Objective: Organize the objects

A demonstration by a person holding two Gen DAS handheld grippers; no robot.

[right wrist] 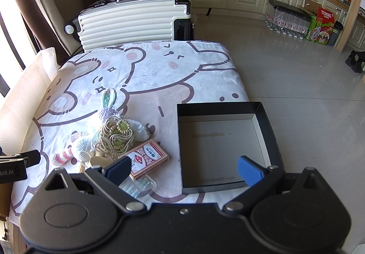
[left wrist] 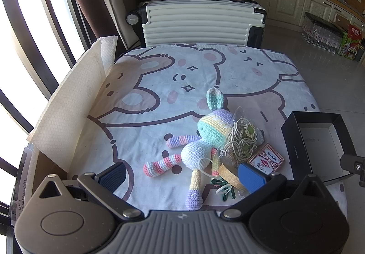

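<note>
A crocheted pastel bunny [left wrist: 196,140] [right wrist: 86,140] lies on the cartoon-print tablecloth [left wrist: 159,85]. A clear bag with a beige cord and green beads [left wrist: 241,140] [right wrist: 115,137] rests against it. A red playing-card box [left wrist: 267,159] [right wrist: 148,158] lies beside the bag. An empty black box [right wrist: 225,146] [left wrist: 319,140] sits at the table's right. My left gripper [left wrist: 182,177] is open above the bunny's legs. My right gripper [right wrist: 183,170] is open, between the card box and the black box. Both are empty.
Green clips and a beige strip [left wrist: 225,187] lie near the bunny's foot. A clear plastic blister pack [right wrist: 139,185] lies under the card box. A white foam sheet [left wrist: 75,105] lines the table's left edge. A white suitcase [left wrist: 200,21] stands behind the table.
</note>
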